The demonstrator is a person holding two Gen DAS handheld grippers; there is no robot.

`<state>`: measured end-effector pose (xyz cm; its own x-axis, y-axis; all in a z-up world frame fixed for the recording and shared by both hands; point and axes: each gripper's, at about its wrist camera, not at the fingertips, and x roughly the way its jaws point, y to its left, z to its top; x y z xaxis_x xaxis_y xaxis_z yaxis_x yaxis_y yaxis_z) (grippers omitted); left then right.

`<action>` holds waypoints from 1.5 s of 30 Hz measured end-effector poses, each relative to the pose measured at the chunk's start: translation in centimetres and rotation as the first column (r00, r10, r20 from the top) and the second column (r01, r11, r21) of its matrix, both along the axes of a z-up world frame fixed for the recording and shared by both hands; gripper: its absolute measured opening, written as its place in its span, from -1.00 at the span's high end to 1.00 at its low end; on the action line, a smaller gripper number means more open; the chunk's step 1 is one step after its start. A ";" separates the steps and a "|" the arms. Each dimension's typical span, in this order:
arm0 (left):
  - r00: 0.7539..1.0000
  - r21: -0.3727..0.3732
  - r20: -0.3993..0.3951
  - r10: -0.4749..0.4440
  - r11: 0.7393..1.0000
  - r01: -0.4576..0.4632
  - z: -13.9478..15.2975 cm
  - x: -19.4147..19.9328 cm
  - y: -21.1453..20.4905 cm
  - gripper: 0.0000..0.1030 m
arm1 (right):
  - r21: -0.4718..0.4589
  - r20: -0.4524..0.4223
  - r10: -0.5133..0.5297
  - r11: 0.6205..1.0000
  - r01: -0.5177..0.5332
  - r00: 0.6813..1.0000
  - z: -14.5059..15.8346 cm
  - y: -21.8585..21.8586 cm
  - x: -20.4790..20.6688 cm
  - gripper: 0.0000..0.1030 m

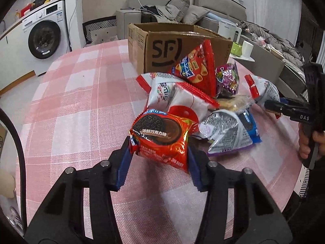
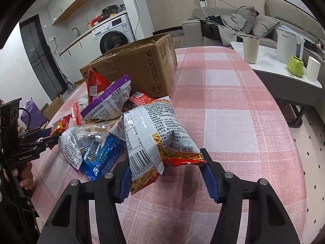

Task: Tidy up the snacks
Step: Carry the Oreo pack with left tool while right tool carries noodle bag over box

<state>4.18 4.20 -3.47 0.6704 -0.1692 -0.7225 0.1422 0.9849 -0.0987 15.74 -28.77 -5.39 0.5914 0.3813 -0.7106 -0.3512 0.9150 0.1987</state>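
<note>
Nearest my left lens: left hand-held gripper (image 1: 159, 152), blue pads clamped on the two sides of the red chocolate cookie pack (image 1: 161, 140), which hangs clear of the pink checked desk (image 1: 71, 105).
Nearest my right lens: right hand-held gripper (image 2: 165, 170), pads pinching the lower end of the white noodle snack bag (image 2: 156, 134), barcode toward me.
Pose: both of my hand-held grippers point forward and down at the desk, one on each side of the snack pile (image 1: 205, 93).
Snacks: heaped just in front of the open cardboard box (image 1: 172, 46); a red triangular chip bag (image 1: 196, 69) leans against its front.
Left view only: the box's printed front face, my right hand (image 1: 308, 140) on its handle at the frame's edge.
Right view only: the box's side panel, a purple bag (image 2: 109, 103) on the heap, my left hand (image 2: 24, 174) at the far left.
</note>
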 end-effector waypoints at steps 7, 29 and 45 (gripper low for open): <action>0.998 -0.016 0.053 0.024 1.000 -0.024 2.0 -0.8 0.0 0.09 | 0.034 0.048 -0.011 0.999 0.010 0.999 1.6 -0.3 -0.8 -0.17; 0.987 -0.040 0.155 0.038 0.999 -0.032 4.3 -2.2 -0.4 0.09 | 0.072 0.107 0.001 0.997 -0.009 0.994 3.7 0.2 -1.6 -0.17; 0.965 -0.065 0.257 0.057 0.997 -0.042 7.8 -0.6 -2.1 0.09 | 0.080 0.140 0.016 0.996 -0.027 0.990 6.0 2.2 -0.3 -0.17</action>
<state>3.54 2.10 4.29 0.8417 -0.1675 -0.5133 0.1214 0.9850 -0.1224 15.43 -26.61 0.64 0.6729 0.4482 -0.5885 -0.4002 0.8897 0.2199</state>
